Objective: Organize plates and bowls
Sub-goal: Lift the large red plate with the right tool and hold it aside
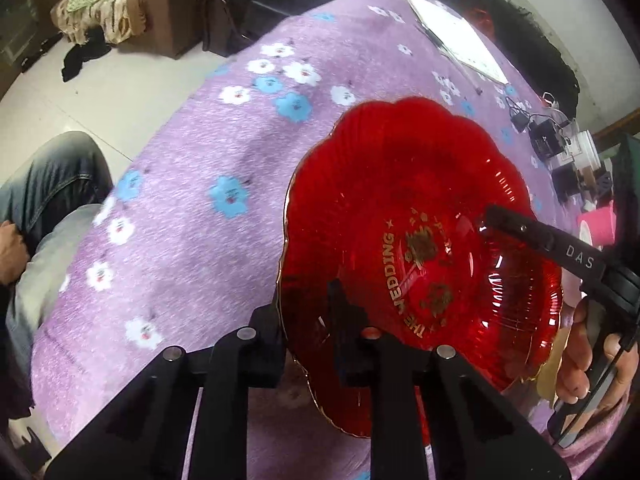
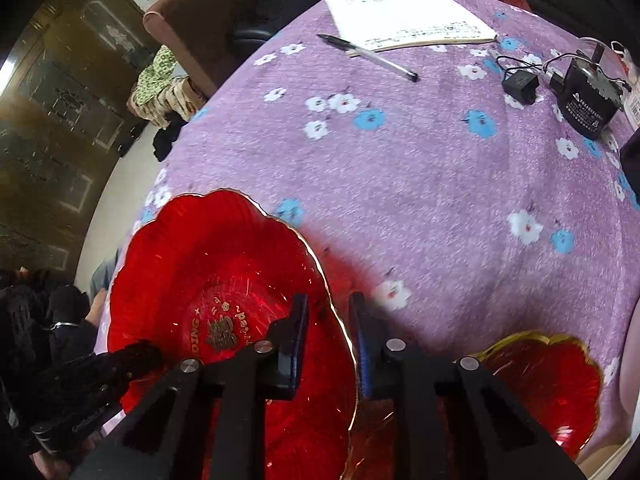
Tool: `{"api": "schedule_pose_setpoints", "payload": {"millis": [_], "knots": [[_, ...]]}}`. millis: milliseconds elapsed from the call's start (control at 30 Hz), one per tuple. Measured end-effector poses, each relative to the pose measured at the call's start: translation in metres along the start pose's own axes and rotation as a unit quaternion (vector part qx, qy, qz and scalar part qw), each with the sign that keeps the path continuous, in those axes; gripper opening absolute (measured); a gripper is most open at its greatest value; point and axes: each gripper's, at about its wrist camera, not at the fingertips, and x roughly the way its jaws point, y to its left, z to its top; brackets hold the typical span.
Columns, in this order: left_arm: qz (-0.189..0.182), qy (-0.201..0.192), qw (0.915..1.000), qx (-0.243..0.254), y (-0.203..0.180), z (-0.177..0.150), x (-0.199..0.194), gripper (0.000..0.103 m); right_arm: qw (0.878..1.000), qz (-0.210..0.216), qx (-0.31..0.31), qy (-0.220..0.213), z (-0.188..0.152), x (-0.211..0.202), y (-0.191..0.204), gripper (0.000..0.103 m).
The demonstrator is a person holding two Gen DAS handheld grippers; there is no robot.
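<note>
Both grippers hold the big red plate (image 1: pixel 420 248) by its rim. The left gripper (image 1: pixel 308 320) has its jaws pinching the near edge, and the right gripper (image 2: pixel 328 332) has its jaws pinching the far edge. The plate sits between them, over the purple worktop (image 2: pixel 400 184). I think lifting comes next: both must rise together, level, toward the small red plate (image 2: pixel 552 380).

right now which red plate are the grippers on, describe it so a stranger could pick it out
On the purple flowered tablecloth, look at the near edge, where two red glass plates sit. It is the large red plate, clamped at its rim by the left gripper and right gripper. Unlike the small red plate, it shows gold wedding lettering.
</note>
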Motion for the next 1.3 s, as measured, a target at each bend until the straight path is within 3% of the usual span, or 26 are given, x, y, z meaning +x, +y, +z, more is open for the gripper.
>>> {"api": "schedule_pose_setpoints", "payload": {"millis": [200, 433, 667, 833, 933, 967, 1000, 1033, 1067, 1167, 1300], "knots": [[0.021, -0.032, 0.9992, 0.013, 0.016, -0.028, -0.036, 0.015, 1.000, 0.010, -0.019, -0.017, -0.027, -0.019, 0.031, 0.018], [0.041, -0.040, 0.9978, 0.033, 0.039, -0.087, -0.064, 0.015, 0.999, 0.030, -0.036, -0.024, -0.099, -0.044, 0.066, 0.016], [0.039, -0.036, 0.9979, 0.036, 0.054, -0.136, -0.062, 0.015, 0.998, 0.048, -0.028, -0.031, -0.163, -0.047, 0.078, 0.015], [0.043, -0.044, 0.9975, 0.036, 0.060, -0.150, -0.052, 0.016, 0.998, 0.054, -0.014, -0.033, -0.183, -0.037, 0.075, 0.015], [0.040, -0.071, 0.9957, 0.045, 0.062, -0.160, -0.054, 0.020, 0.997, 0.053, -0.022, -0.056, -0.190, -0.036, 0.077, 0.020], [0.041, -0.081, 0.9950, 0.042, 0.065, -0.165, -0.056, 0.022, 0.996, 0.050, -0.024, -0.077, -0.193, -0.040, 0.076, 0.026], [0.045, -0.094, 0.9938, 0.038, 0.067, -0.171, -0.059, 0.032, 0.994, 0.052, -0.025, -0.090, -0.196, -0.043, 0.074, 0.035], [0.054, -0.105, 0.9924, 0.034, 0.070, -0.179, -0.061, 0.048, 0.993, 0.053, -0.025, -0.107, -0.202, -0.047, 0.070, 0.058], [0.059, -0.112, 0.9914, 0.033, 0.071, -0.186, -0.063, 0.056, 0.991, 0.050, -0.021, -0.126, -0.206, -0.053, 0.065, 0.073], [0.066, -0.162, 0.9831, 0.055, 0.076, -0.218, -0.080, 0.064, 0.979, 0.063, -0.006, -0.192, -0.233, -0.076, 0.038, 0.074], [0.079, -0.258, 0.9579, 0.098, 0.075, -0.262, -0.100, 0.071, 0.963, 0.086, 0.000, -0.256, -0.279, -0.099, -0.004, 0.074]]}}
